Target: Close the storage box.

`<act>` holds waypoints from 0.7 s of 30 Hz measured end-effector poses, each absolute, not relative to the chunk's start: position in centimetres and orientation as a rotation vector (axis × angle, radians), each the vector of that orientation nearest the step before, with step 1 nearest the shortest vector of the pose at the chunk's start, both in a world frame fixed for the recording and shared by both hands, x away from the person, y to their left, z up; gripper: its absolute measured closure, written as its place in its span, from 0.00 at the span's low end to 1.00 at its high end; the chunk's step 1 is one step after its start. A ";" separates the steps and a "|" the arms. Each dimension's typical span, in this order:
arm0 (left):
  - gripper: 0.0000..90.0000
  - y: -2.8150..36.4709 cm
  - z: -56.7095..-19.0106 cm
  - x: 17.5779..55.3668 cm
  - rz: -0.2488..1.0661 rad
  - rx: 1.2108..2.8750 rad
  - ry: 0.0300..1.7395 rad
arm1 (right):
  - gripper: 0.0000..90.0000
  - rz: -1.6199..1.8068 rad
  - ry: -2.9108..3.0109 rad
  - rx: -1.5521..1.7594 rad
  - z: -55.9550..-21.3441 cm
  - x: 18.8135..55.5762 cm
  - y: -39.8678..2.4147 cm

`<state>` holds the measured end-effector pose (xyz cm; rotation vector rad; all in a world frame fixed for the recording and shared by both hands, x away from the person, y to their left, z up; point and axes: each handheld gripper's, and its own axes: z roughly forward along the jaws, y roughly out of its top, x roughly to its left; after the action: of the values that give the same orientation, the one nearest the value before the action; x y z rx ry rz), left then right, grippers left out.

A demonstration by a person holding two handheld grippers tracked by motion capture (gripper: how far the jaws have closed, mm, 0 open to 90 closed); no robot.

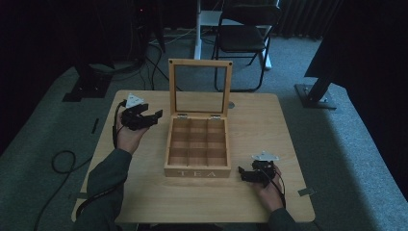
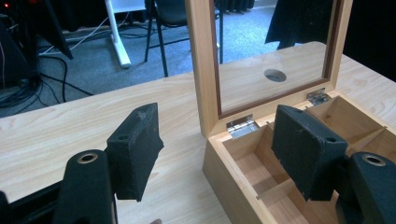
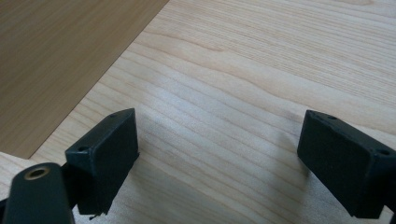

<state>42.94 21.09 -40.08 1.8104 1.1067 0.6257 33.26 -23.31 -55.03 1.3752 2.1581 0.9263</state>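
A wooden tea box (image 1: 197, 172) marked "TEA" stands at the table's middle, and its several compartments show nothing in them. Its glass-paned lid (image 1: 172, 86) stands upright at the back. My left gripper (image 1: 151, 111) is held open just left of the box's back corner, nothing between its fingers. In the left gripper view the left gripper (image 2: 217, 135) frames the box wall (image 2: 224, 182), the lid frame (image 2: 203, 65) and a hinge (image 2: 240, 126). My right gripper (image 1: 242, 174) rests low, open, right of the box's front corner. The right gripper (image 3: 219, 140) faces bare table, box side (image 3: 46, 60) at upper left.
The light wooden table (image 1: 250, 202) has a round cable hole (image 1: 231, 104) behind the lid. A folding chair (image 1: 245, 38) and a white desk leg (image 1: 197, 29) stand beyond the table. Cables (image 1: 62, 161) lie on the grey carpet at the left.
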 end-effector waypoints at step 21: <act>0.36 20.2 -39.3 45.7 0.658 1.831 1.098 | 0.13 0.927 2.158 1.375 -55.0 33.3 -23.3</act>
<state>45.72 20.20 -39.32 1.8309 1.0980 0.6581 33.26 -23.31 -55.03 1.3747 2.1585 0.9268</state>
